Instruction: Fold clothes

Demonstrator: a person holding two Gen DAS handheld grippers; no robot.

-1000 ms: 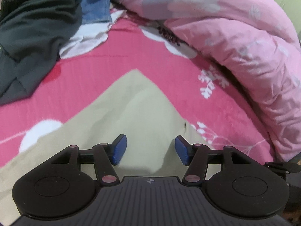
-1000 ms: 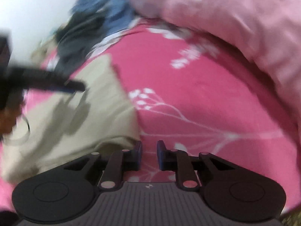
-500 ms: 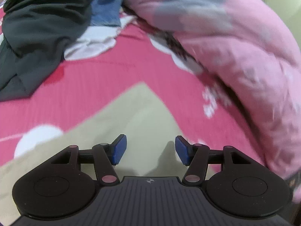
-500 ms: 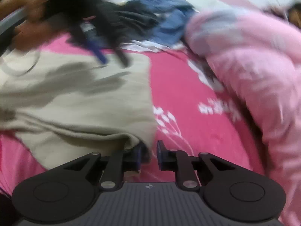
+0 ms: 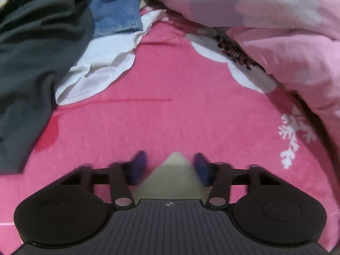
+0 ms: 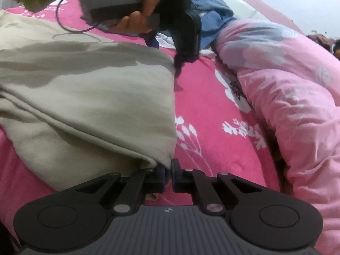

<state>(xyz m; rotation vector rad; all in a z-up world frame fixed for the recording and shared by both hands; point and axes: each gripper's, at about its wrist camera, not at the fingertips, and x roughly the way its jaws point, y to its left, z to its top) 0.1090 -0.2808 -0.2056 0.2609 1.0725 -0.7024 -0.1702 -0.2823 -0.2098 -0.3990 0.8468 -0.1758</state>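
The beige garment is lying on the pink bed. The right tongs, having just been closing, are now pinching its near corner. The left tongs have been narrowing around the far corner, which was wider between them earlier, pads not yet pressing.

Left gripper: blue pads smeared by motion blur; whether they touch beige cloth corner between them, cannot tell. Rest of cloth hidden under gripper body in left wrist view.
Right gripper: cloth corner goes in between pads, pinched part hidden.
Hand holding other gripper: cut off by top edge, fingertips of that gripper blurred.
Dark garment, jeans, pink duvet: cut off by frame edges.
White garment: partly buried under dark garment and jeans.
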